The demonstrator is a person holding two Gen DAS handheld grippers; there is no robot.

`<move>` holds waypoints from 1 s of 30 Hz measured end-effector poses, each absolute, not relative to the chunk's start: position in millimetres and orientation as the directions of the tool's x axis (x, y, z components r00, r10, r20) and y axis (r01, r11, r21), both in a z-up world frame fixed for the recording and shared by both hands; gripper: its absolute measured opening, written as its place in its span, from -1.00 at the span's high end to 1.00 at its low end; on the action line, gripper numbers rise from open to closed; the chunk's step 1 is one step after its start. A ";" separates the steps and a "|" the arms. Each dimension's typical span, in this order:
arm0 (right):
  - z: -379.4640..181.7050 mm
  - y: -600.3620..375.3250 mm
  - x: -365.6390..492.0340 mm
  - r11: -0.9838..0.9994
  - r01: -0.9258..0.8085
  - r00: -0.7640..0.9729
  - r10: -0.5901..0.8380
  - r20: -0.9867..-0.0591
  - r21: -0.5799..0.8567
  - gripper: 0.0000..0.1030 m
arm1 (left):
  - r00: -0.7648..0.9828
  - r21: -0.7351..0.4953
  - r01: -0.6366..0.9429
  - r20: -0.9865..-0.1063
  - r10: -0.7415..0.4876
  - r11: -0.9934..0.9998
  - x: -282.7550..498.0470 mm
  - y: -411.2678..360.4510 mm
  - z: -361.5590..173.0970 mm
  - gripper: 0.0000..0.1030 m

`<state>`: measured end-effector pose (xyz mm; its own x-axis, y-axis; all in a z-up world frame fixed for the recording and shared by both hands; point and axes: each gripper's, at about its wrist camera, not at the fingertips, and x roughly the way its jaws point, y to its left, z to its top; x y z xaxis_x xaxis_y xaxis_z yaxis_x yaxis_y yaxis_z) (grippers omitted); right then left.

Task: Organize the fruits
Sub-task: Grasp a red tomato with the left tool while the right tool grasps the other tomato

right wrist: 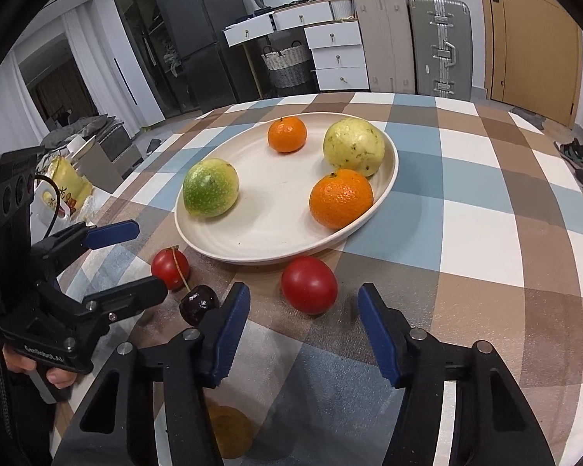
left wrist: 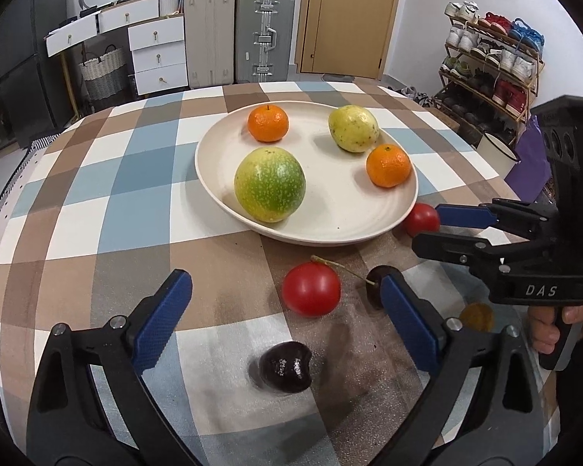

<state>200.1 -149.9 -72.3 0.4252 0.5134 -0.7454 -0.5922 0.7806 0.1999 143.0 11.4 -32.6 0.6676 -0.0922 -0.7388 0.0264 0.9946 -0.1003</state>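
A cream plate (left wrist: 330,225) (right wrist: 268,233) holds a green-yellow fruit (left wrist: 269,184) (right wrist: 210,188), a pale yellow fruit (left wrist: 353,128) (right wrist: 353,146) and two oranges (left wrist: 268,122) (left wrist: 388,165) (right wrist: 340,198). On the cloth in front lie two red tomatoes (left wrist: 311,289) (left wrist: 421,219) (right wrist: 309,285) (right wrist: 170,263), two dark cherries (left wrist: 286,366) (left wrist: 376,283) (right wrist: 198,304) and a small brown-yellow fruit (left wrist: 476,316) (right wrist: 229,431). My left gripper (left wrist: 287,306) (right wrist: 147,256) is open, its jaws around the near tomato and cherry area. My right gripper (right wrist: 303,322) (left wrist: 427,225) is open just short of the right tomato.
The checked tablecloth (left wrist: 109,209) covers a round table. Behind stand suitcases (left wrist: 264,27), white drawers (left wrist: 155,54), a door and a shoe rack (left wrist: 493,62). A white pot (left wrist: 497,151) sits beyond the table's right edge.
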 end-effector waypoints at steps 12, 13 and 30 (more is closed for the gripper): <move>-74.3 -141.1 199.3 0.782 -0.600 0.427 0.492 -0.758 0.170 0.00 | 0.631 -0.120 0.023 -0.768 -0.107 0.993 152.2 10.6 -42.1 -0.44; -74.4 -141.0 199.2 0.781 -0.601 0.426 0.493 -0.758 0.170 0.01 | 0.629 -0.117 0.024 -0.770 -0.106 0.993 152.9 9.9 -42.6 -0.38; -73.3 -143.9 200.3 0.788 -0.591 0.435 0.492 -0.754 0.173 0.03 | 0.632 -0.139 0.071 -0.760 -0.153 0.988 153.3 7.2 -44.3 0.44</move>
<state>200.3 -143.9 -73.3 0.4353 0.4920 -0.7540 -0.5912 0.7878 0.1728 153.3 7.2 -44.3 0.6322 -0.1528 -0.7596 0.0712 0.9877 -0.1394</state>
